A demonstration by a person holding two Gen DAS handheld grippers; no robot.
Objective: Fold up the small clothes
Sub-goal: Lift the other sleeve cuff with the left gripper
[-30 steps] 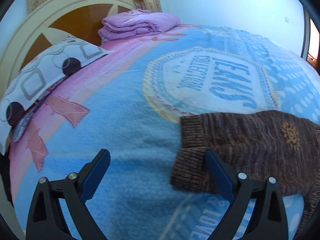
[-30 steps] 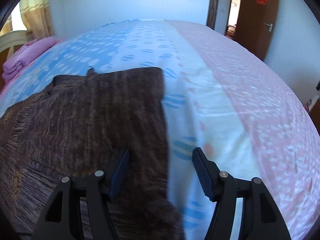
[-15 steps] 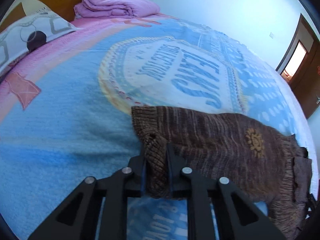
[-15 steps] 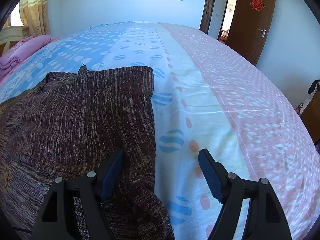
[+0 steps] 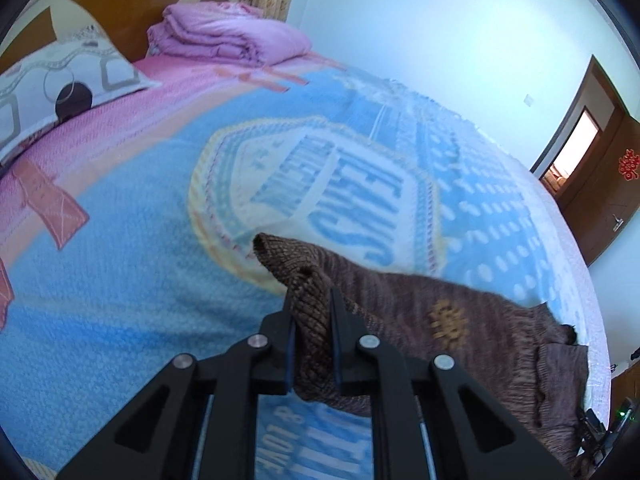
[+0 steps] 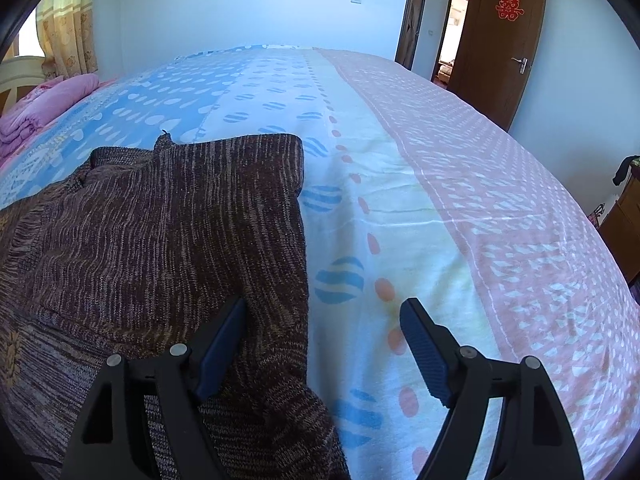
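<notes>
A small brown knitted sweater point(image 5: 440, 320) with an orange emblem lies on the bed's blue patterned blanket point(image 5: 140, 280). My left gripper point(image 5: 312, 304) is shut on the sweater's ribbed hem corner and holds it raised off the blanket. In the right wrist view the sweater point(image 6: 160, 240) lies flat, a sleeve folded over it. My right gripper point(image 6: 322, 312) is open, straddling the sweater's right edge just above the bedding, its left finger over the knit and its right finger over the sheet.
A folded pink quilt point(image 5: 228, 40) and a patterned pillow point(image 5: 60, 84) lie by the wooden headboard point(image 5: 120, 0). A brown door point(image 6: 504, 40) stands open beyond the bed. The bedspread turns pink point(image 6: 520, 220) to the right.
My left gripper closed on the sweater's hem corner and lifted it up and to the right. My right gripper stayed open over the sweater's right edge, shifting only slightly.
</notes>
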